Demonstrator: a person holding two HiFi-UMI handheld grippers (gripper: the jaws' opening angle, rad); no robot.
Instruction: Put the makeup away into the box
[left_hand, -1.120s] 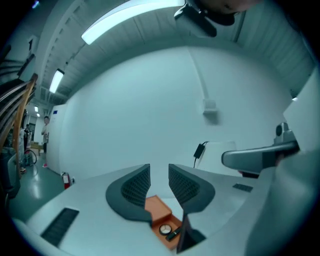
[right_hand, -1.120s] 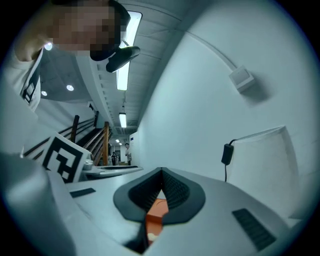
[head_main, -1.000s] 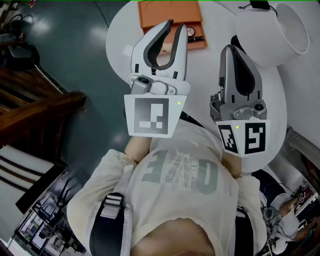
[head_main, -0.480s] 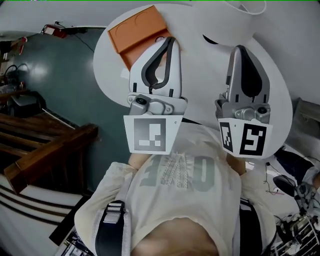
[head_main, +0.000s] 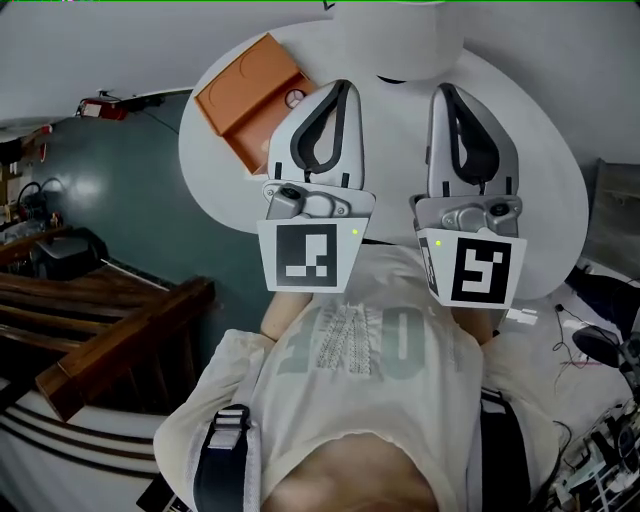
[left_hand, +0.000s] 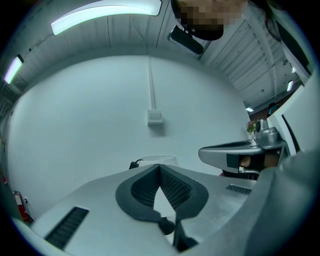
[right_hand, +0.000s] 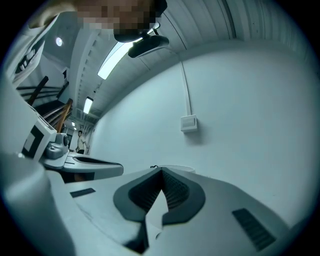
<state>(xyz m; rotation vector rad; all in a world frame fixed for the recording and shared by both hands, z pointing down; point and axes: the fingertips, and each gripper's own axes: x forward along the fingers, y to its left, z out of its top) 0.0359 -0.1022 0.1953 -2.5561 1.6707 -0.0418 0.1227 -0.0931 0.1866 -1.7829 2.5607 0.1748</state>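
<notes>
The only writing is on the person's shirt (head_main: 350, 345). Big grey letters run across the chest, and in the head view they are upside down. One round letter looks like an O, and the letter at the left end looks like an E. The whole word cannot be read for sure.

The left tool (head_main: 343, 88) has a square black-and-white code (head_main: 305, 255) on its cube. The right tool (head_main: 443, 90) has a code of its own (head_main: 478, 270). Both are block patterns, not words or numbers.
</notes>
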